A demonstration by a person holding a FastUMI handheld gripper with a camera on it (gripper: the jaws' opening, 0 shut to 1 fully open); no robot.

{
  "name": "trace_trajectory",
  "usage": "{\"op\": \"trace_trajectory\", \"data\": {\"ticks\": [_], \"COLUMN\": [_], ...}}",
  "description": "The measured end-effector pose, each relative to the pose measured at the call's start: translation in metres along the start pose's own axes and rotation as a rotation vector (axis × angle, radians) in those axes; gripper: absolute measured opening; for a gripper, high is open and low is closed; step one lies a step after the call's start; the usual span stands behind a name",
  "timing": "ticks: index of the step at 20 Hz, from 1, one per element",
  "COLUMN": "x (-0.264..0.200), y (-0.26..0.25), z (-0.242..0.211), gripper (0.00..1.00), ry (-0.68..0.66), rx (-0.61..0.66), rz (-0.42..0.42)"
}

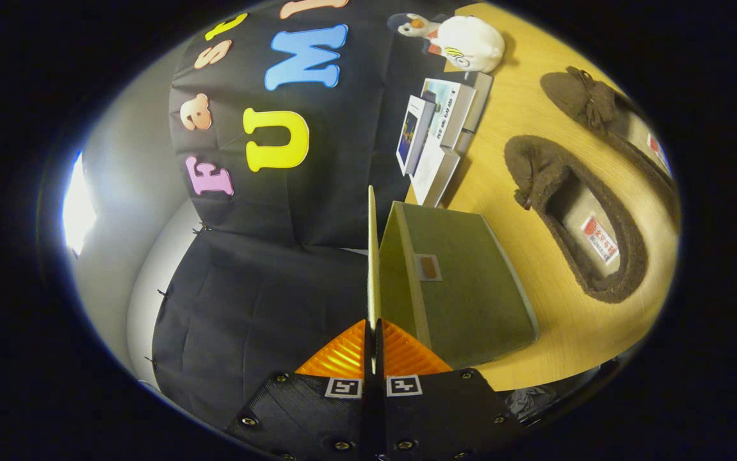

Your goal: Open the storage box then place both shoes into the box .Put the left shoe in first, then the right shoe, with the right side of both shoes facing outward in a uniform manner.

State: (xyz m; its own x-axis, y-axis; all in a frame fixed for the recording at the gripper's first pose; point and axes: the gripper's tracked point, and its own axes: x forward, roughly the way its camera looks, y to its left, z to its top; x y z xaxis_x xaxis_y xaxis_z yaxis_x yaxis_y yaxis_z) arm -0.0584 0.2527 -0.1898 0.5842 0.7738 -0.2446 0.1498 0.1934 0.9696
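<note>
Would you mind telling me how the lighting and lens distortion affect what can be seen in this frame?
In the gripper view, a blown-out glare patch sits beyond the booth cloth; the fisheye bends the wooden table and the two brown slippers; each slipper throws a soft shadow. The gripper, shut on the storage box lid, stays sharp, as does the green storage box.

Matt green fabric on storage box [464,288]; fuzzy brown plush on both shoes [573,218]; smooth pale wood-grain table [566,333]; ridged pads on gripper [374,349], pinching thin stiff lid [372,256].
</note>
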Motion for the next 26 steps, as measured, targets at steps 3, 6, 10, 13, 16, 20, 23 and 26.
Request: {"op": "trace_trajectory", "data": {"ticks": [3,6,10,13,16,20,23,26], "x": [0.004,0.012,0.025,0.038,0.053,0.073,0.087,0.099], "y": [0.024,0.049,0.083,0.108,0.129,0.145,0.151,0.151], "z": [0.001,0.0,-0.01,-0.021,-0.037,-0.06,-0.074,-0.086], "gripper": [0.0,0.0,0.0,0.0,0.0,0.0,0.0,0.0], "ry": [0.004,0.015,0.035,0.041,0.049,0.062,0.064,0.076], "rx": [-0.04,-0.089,-0.156,-0.222,-0.282,-0.341,-0.376,-0.392], "rz": [0.014,0.031,0.05,0.056,0.057,0.051,0.038,0.015]}}
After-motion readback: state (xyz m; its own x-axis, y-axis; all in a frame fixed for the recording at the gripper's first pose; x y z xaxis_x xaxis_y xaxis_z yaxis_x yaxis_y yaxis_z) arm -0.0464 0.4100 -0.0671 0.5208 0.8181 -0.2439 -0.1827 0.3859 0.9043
